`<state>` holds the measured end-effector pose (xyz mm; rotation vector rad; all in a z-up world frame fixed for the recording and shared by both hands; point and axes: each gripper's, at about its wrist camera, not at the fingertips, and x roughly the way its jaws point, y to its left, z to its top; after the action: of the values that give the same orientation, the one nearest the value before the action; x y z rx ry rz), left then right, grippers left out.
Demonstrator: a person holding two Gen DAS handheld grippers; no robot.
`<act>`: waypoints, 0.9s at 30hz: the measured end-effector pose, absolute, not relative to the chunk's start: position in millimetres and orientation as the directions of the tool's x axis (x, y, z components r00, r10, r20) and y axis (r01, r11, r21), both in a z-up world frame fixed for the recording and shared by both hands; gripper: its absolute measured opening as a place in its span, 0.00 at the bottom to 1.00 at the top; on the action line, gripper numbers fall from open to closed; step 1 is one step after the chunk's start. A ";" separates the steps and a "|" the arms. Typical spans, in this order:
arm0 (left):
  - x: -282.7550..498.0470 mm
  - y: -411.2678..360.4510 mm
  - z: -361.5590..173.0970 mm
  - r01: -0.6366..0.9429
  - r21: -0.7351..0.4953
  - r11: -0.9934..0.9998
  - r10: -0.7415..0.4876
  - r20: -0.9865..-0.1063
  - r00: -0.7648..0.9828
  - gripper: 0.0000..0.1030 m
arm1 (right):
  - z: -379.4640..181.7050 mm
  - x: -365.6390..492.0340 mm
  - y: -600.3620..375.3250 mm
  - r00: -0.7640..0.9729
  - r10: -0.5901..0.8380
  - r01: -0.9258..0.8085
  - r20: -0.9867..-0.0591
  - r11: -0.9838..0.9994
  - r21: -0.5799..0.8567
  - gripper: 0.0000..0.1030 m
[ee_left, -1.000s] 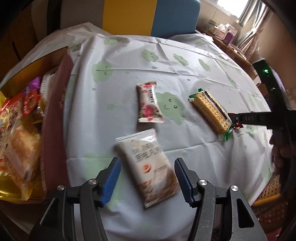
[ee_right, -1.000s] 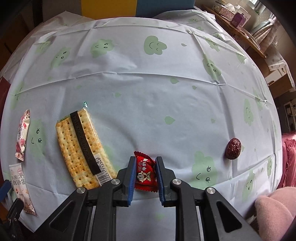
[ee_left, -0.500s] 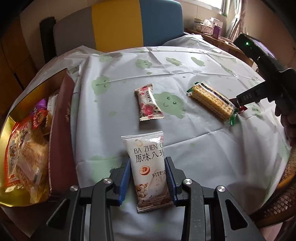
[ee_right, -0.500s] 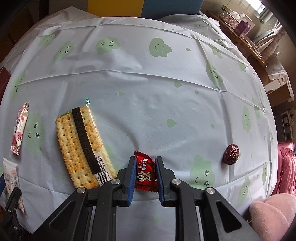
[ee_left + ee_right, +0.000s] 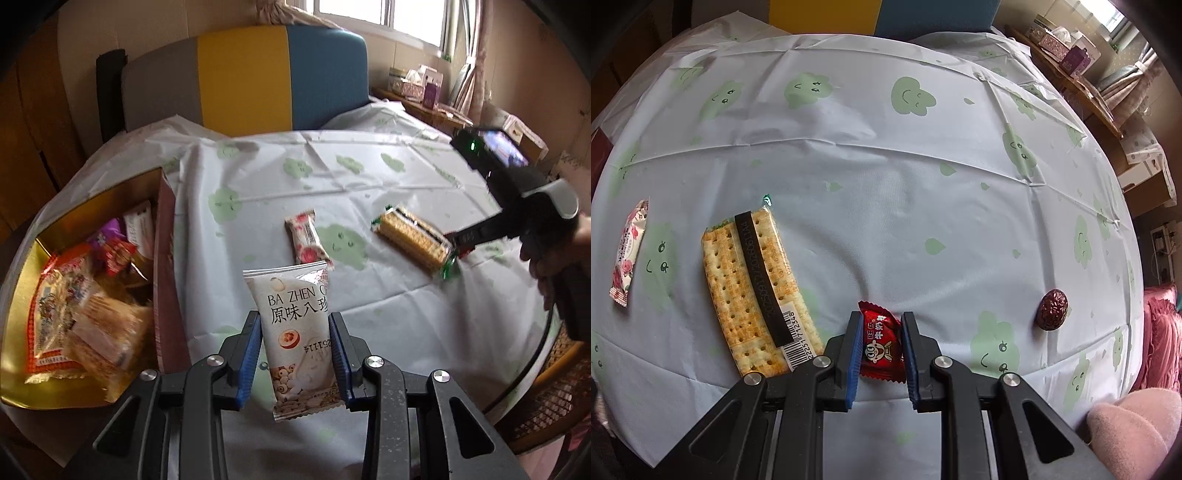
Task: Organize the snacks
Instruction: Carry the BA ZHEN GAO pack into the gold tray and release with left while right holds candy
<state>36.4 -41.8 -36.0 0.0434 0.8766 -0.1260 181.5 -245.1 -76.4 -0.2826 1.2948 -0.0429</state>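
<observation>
the left gripper [image 5: 295, 354] has its fingers [image 5: 249, 350] pinching a white pouch [image 5: 297, 332] by its sides, the pouch upright and lifted clear of the surface [image 5: 369, 177]. to its left an open gold box [image 5: 48, 229] sits on the surface, with wrapped snacks piled inside. farther out lie a pink flowered bar [image 5: 308, 240] and a cracker pack [image 5: 413, 238], apart from each other. the right gripper [image 5: 881, 350] has its fingers [image 5: 854, 354] pressed onto a small red candy [image 5: 881, 343], which sits low over the surface just right of the cracker pack [image 5: 753, 291]. the flowered bar [image 5: 629, 251] lies farther left, and a dark red date [image 5: 1052, 308] rests alone well to the right. a person's hand [image 5: 550, 266] holds the right gripper's handle.
</observation>
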 end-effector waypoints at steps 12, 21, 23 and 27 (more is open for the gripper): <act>23.4 -9.2 -10.2 0.092 -0.102 0.991 -0.137 -0.729 0.670 0.35 | -74.0 179.7 -245.7 0.289 -0.182 -0.127 -0.940 0.966 -0.226 0.19; 15.1 72.7 15.0 -0.075 -0.226 0.971 -0.107 -0.695 0.711 0.35 | -74.8 176.6 -241.3 0.298 -0.196 -0.140 -0.934 0.959 -0.246 0.19; 14.8 100.3 15.7 -0.150 -0.245 0.958 -0.070 -0.704 0.707 0.35 | -74.5 176.4 -241.2 0.299 -0.197 -0.140 -0.934 0.959 -0.247 0.19; 14.8 155.0 5.7 -0.296 -0.284 0.912 -0.010 -0.736 0.677 0.35 | -74.2 175.6 -240.0 0.301 -0.200 -0.142 -0.932 0.957 -0.251 0.19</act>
<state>14.8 155.0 5.7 -0.4026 0.8169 0.1662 175.6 -240.0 -74.2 -0.3114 1.2705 -0.0390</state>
